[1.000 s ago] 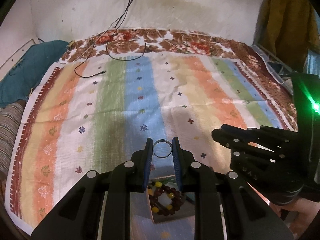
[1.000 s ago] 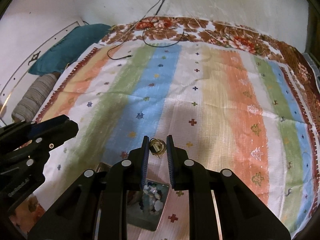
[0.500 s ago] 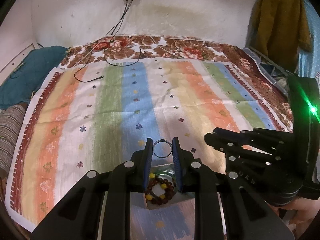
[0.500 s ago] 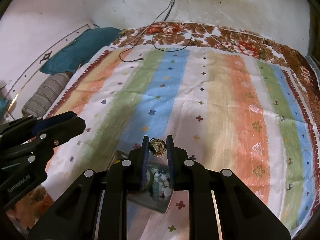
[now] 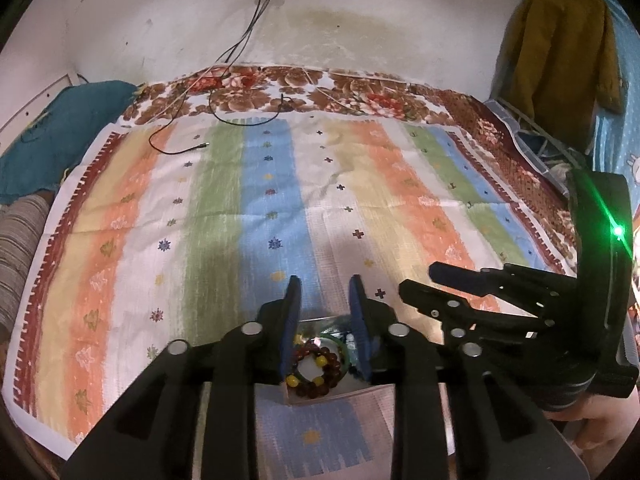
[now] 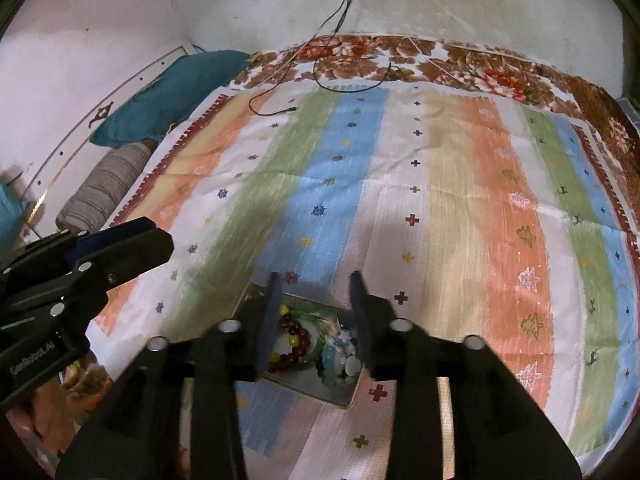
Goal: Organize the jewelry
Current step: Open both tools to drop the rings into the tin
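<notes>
A shallow metal tray [image 6: 347, 399] lies on the striped bedspread near its front edge. In it lie a brown and yellow bead bracelet [image 6: 294, 342], a green bangle and pale stones [image 6: 344, 360]. The bracelet also shows in the left wrist view [image 5: 316, 372]. My left gripper [image 5: 325, 290] is open and empty just above the tray. My right gripper [image 6: 315, 282] is open and empty above the same tray. Each gripper shows at the side of the other's view.
The striped bedspread [image 5: 280, 184] covers the bed. Black cables [image 5: 180, 148] lie at the far side under a wall socket. A teal pillow [image 6: 168, 100] and a striped bolster [image 6: 104, 192] lie at the left. Clothes hang at the right [image 5: 560, 52].
Both grippers have opened. The metal ring has left my left jaws and the gold chain has left my right jaws. Both grippers have risen a little over the tray.
</notes>
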Motion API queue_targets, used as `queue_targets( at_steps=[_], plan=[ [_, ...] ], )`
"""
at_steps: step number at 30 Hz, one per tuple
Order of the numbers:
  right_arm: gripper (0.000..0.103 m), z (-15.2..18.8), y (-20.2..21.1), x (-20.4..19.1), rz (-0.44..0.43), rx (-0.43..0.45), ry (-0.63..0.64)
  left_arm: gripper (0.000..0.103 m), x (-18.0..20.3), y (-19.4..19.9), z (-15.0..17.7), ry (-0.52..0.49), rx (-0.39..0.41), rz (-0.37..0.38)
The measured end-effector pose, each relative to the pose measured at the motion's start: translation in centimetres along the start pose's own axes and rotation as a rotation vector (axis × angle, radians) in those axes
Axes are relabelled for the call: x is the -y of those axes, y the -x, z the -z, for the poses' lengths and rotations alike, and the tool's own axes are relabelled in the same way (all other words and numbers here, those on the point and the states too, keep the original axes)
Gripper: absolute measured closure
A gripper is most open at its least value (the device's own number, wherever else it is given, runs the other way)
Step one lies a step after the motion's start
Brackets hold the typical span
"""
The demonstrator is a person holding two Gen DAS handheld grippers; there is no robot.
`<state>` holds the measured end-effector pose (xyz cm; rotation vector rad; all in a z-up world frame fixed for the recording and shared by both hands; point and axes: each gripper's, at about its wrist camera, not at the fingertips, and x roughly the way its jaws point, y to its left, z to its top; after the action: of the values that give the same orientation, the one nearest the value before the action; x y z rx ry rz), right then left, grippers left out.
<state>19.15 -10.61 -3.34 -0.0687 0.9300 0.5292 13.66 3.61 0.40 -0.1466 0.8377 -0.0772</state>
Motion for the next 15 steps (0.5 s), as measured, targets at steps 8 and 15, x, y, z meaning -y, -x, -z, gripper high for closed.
queue_targets(
  at_steps=[8, 15],
  plan=[
    [0.054, 0.9, 1.0, 1.1, 0.049, 0.013, -0.002, 0.063, -0.4, 0.4, 0.5, 0.011, -0.017, 0.007],
    [0.042, 2.0, 2.3, 1.4, 0.054, 0.032, 0.005, 0.042, -0.1, 1.4, 2.2, -0.009, -0.026, 0.007]
  ],
)
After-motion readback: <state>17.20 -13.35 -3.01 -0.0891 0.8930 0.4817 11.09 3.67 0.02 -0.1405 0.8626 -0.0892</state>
